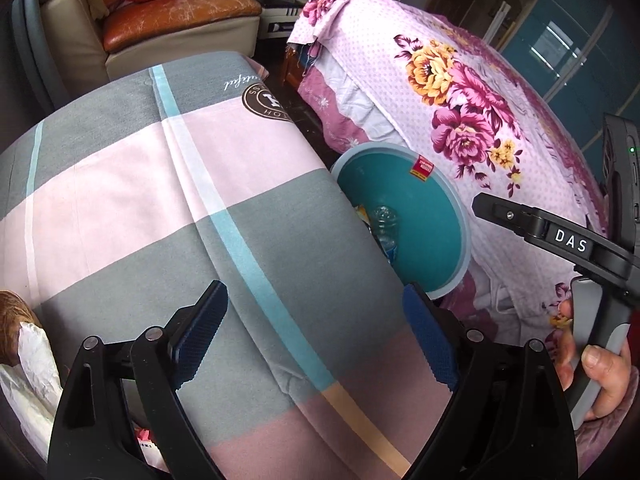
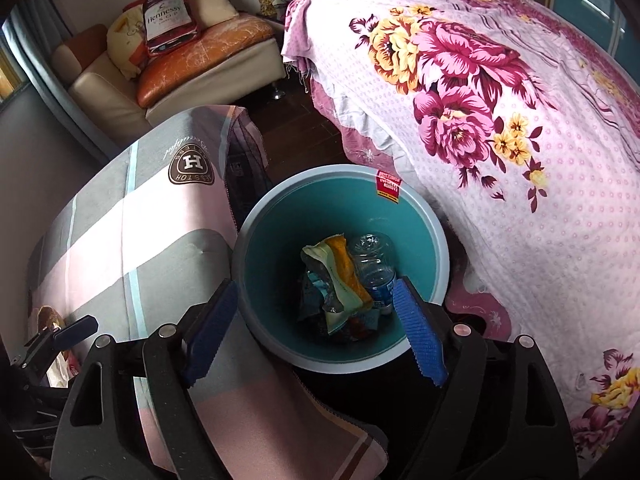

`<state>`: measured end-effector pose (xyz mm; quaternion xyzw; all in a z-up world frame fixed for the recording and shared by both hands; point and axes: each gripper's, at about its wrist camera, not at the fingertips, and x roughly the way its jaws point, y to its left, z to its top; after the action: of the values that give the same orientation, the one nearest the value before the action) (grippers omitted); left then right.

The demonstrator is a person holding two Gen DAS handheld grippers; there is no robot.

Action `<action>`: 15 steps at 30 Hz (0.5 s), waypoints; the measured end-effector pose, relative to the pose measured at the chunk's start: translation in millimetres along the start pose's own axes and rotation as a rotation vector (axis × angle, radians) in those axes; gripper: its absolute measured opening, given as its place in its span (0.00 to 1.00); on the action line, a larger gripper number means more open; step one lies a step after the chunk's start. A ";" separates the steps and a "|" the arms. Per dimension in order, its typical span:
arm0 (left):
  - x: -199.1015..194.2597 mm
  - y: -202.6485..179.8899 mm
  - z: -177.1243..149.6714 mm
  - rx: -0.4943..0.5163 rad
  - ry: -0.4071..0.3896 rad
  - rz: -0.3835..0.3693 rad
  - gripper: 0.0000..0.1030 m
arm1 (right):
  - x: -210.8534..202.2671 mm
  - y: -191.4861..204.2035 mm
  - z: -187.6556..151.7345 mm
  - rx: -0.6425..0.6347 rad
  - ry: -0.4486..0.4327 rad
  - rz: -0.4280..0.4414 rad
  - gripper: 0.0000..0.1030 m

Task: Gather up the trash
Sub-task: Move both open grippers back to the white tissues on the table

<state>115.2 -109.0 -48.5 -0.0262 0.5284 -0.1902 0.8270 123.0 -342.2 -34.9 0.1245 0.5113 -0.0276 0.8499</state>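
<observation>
A teal bin [image 2: 248, 224] stands on the floor between a cloth-covered table [image 2: 120, 248] and a bed. Inside it lie a clear plastic bottle [image 2: 372, 260], an orange and yellow wrapper [image 2: 344, 268] and other scraps. My right gripper [image 2: 315, 286] hangs open over the bin with nothing between its pads. My left gripper [image 1: 315, 290] is open and empty over the checked cloth [image 1: 160, 200]. The bin [image 1: 460, 216] shows to its right, partly hidden by the table. Crumpled white paper [image 1: 36, 356] lies at the left edge beside a brown object [image 1: 12, 312].
A bed with a pink floral cover [image 2: 520, 160] fills the right side, close to the bin. A cream and orange sofa [image 2: 200, 60] with cushions stands at the back. Dark floor [image 2: 304, 128] runs between table and bed. A hand [image 1: 600, 376] holds the right gripper's handle.
</observation>
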 end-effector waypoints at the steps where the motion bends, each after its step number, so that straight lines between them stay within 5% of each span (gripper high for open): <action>1: -6.1 6.7 -3.9 -0.011 -0.005 0.003 0.87 | -1.1 7.0 -2.0 -0.009 0.004 0.007 0.75; 15: -102.5 112.5 -67.2 -0.180 -0.143 0.115 0.91 | -13.7 147.7 -45.6 -0.281 0.084 0.145 0.75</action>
<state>50.2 40.9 -17.0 -0.0835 0.4839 -0.0917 0.8663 102.8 -189.5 -16.2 0.0419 0.5349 0.1110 0.8365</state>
